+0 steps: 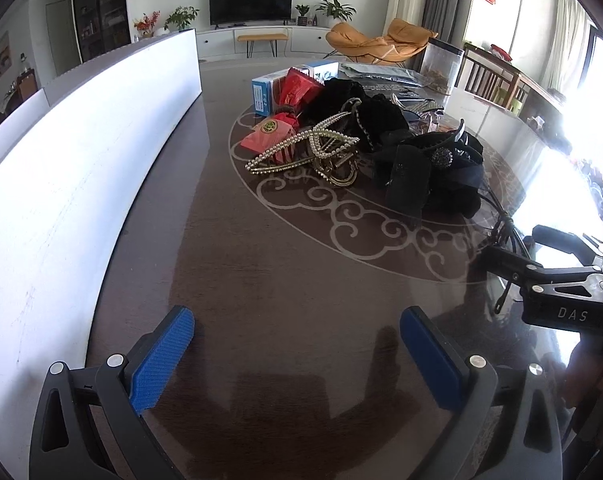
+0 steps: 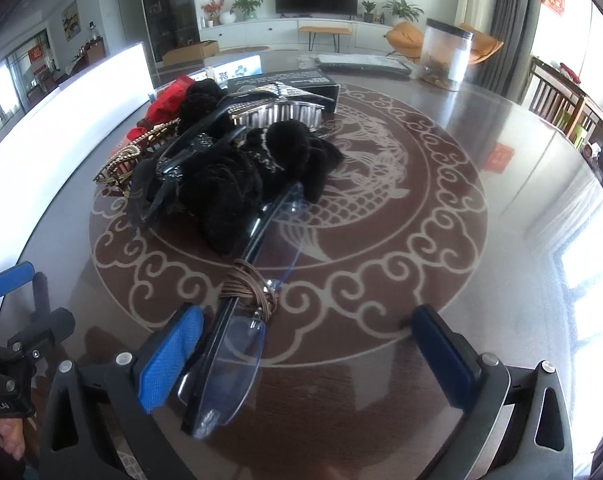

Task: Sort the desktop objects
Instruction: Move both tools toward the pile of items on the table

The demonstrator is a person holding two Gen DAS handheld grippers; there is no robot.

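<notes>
A pile of objects lies on the dark round table (image 1: pixel 285 280): a pearl hair claw (image 1: pixel 313 152), red packets (image 1: pixel 269 132), a blue-white box (image 1: pixel 263 94), black fuzzy hair pieces (image 1: pixel 429 172). My left gripper (image 1: pixel 297 356) is open and empty, short of the pile. In the right wrist view my right gripper (image 2: pixel 305 356) is open, with folded rimless glasses (image 2: pixel 237 360) lying between its fingers, against the left blue pad (image 2: pixel 169 360). A brown hair tie (image 2: pixel 249 292) is wrapped around the glasses. The black pile (image 2: pixel 237 176) lies beyond.
A long white box wall (image 1: pixel 81 168) runs along the table's left side. A clear jar (image 2: pixel 445 54) and a flat grey package (image 2: pixel 361 62) stand at the far edge, a black box (image 2: pixel 289 80) behind the pile. The right gripper's body shows at the left wrist view's right (image 1: pixel 561 280).
</notes>
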